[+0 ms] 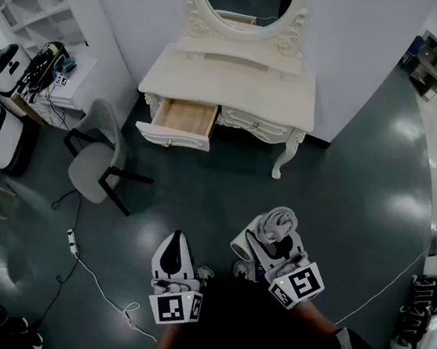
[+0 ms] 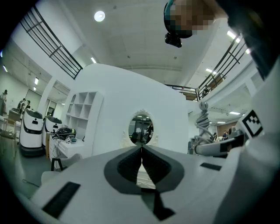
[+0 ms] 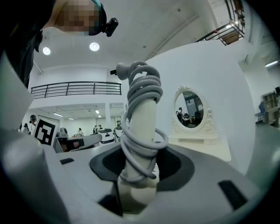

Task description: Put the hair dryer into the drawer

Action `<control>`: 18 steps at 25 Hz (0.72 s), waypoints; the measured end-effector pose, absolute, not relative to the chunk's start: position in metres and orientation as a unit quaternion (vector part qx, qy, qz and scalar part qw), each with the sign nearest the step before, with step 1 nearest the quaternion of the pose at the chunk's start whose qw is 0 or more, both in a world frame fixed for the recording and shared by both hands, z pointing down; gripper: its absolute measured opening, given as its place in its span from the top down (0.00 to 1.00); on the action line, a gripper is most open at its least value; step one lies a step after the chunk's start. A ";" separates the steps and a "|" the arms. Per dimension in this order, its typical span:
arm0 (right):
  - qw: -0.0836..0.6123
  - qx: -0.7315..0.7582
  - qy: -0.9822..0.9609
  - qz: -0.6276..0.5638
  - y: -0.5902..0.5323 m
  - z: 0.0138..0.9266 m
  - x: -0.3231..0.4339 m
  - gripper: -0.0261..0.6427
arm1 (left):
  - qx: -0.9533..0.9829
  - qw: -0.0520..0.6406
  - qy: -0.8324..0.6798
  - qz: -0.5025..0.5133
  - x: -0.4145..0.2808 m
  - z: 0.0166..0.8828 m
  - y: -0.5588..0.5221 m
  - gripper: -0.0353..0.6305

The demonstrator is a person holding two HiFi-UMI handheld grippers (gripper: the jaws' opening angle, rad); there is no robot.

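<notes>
The right gripper (image 3: 141, 168) pinches the handle of the pale grey hair dryer (image 3: 142, 118), whose cord is wound round it so nothing trails. The left gripper (image 2: 141, 154) is pressed together, empty and spare. Well ahead of both, the open wooden drawer (image 1: 179, 119) of the ornate cream bench (image 1: 229, 84) stands ready.

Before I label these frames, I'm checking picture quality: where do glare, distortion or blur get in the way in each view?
Head view: bright reflections glare off the glossy floor, yet the open drawer is sharp. Left gripper view: heavy fisheye bending, dark corners; the mirror is clear. Right gripper view: ceiling lamps bloom, the cord-wrapped hair dryer reads well.
</notes>
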State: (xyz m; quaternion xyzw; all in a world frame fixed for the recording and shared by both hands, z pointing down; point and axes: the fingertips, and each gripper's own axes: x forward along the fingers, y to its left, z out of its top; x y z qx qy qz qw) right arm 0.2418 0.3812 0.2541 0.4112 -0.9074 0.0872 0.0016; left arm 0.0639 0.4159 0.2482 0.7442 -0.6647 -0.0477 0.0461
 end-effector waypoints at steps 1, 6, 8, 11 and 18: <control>0.000 0.410 -0.908 0.089 0.382 0.253 0.241 0.66 | 0.744 0.046 -0.664 -0.048 0.063 0.248 0.416 0.91; -0.005 0.412 -0.907 0.088 0.383 0.251 0.236 0.66 | 0.747 0.043 -0.662 -0.049 0.057 0.248 0.419 0.91; -0.006 0.414 -0.906 0.087 0.384 0.249 0.232 0.66 | 0.748 0.043 -0.660 -0.049 0.053 0.248 0.420 0.91; -0.005 0.418 -0.904 0.084 0.384 0.246 0.224 0.66 | 0.751 0.042 -0.657 -0.047 0.043 0.247 0.420 0.91; -0.009 0.437 -0.896 0.081 0.391 0.242 0.203 0.66 | 0.764 0.041 -0.642 -0.053 0.018 0.248 0.423 0.91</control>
